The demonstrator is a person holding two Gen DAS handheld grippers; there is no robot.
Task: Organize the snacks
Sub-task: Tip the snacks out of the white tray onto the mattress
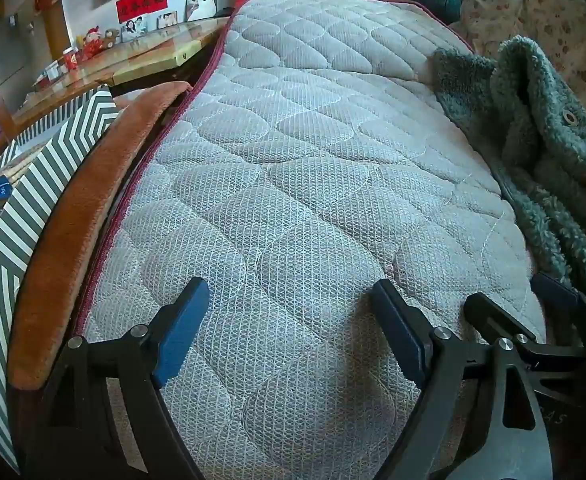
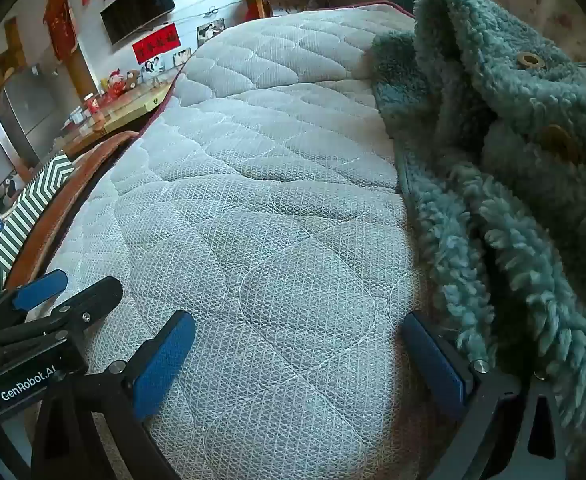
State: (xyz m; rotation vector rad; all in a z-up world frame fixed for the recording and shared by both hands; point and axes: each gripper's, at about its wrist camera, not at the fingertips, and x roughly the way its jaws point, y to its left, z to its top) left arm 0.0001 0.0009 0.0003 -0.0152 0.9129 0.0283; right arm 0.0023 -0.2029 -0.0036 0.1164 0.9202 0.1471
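We hold the left gripper (image 1: 289, 324) and right gripper (image 2: 299, 356) wide apart and empty above the bare mattress (image 1: 313, 140). No snacks in view; we judge the task barely begun, so next we must locate them.

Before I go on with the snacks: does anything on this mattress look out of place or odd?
Yes: a teal fleece coat lies crumpled on the right of the quilted mattress. No snacks show in either view. Both tongs are open and empty.
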